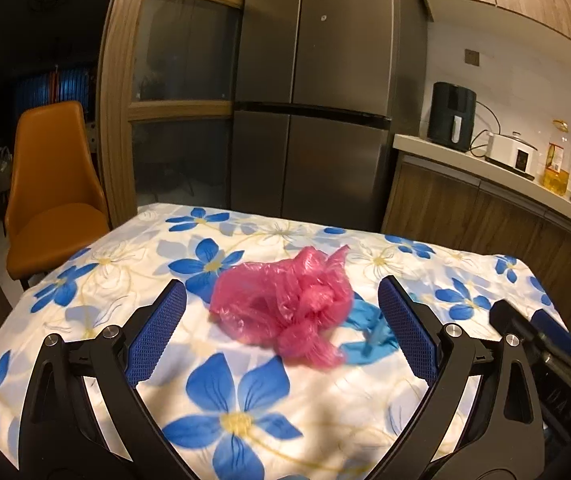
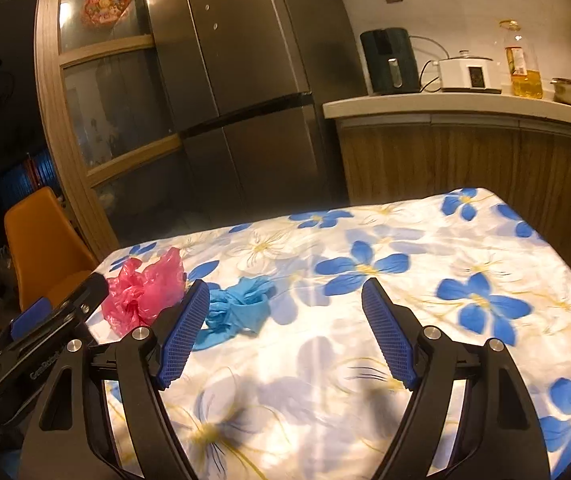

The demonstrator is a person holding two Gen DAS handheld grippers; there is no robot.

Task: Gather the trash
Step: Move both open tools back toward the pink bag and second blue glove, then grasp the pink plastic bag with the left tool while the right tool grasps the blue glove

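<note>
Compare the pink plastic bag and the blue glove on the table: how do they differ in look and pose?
The pink plastic bag is thin, see-through film; the blue glove looks opaque. The pink plastic bag is bunched into a puffy heap, while the blue glove lies flatter and strung out. The bag is clearly bulkier than the glove. Both are crumpled and rest side by side on the flowered tablecloth, held by neither gripper.

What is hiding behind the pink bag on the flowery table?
Beside and partly behind the pink bag lies a crumpled blue glove on the flowery tablecloth. The left camera sees only part of the glove. Whatever is inside or under the bag is covered.
</note>
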